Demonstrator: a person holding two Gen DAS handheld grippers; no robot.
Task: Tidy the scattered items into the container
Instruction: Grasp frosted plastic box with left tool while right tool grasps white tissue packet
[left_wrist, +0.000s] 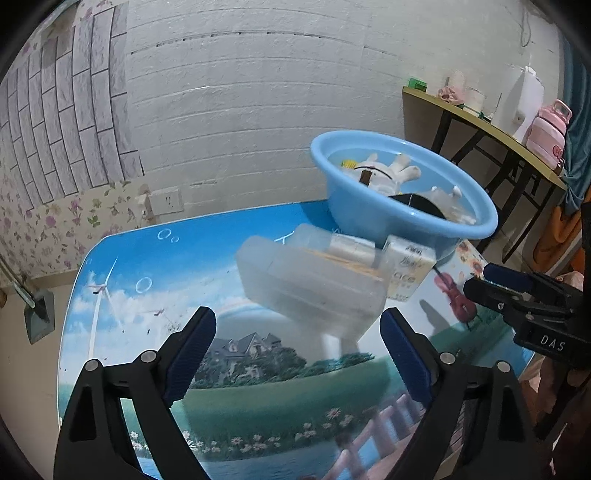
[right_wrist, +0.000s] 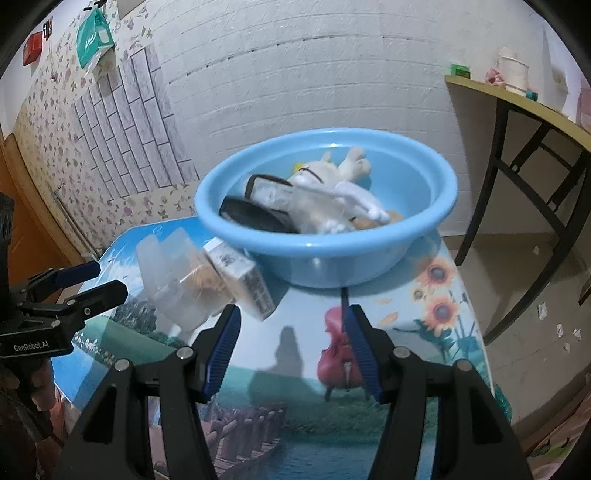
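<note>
Between the blue-padded fingers of the left claw nothing is gripped: the jaws are spread wide and only the printed tabletop is seen through the gap. Just beyond its fingertips a translucent plastic box is seen, blurred, with something tan showing through its wall; whether it rests on the tabletop or is off it cannot be told. Against the far side of that box a small white carton with printed lettering is seen, tilted.

At the right claw the jaws are likewise parted, less widely, and nothing is held between the pads; a red violin printed on the tabletop is framed by them. The white carton lies just ahead of the left finger of this claw, apart from it.

Behind the box and carton, at the far end of the tabletop, a light blue basin is placed. Inside it a white plush toy, a dark flat case and some clear wrapped pieces are already gathered.

Further right, a yellow-edged side table is set along the white brick wall, and a pink bottle is stood on it.
</note>
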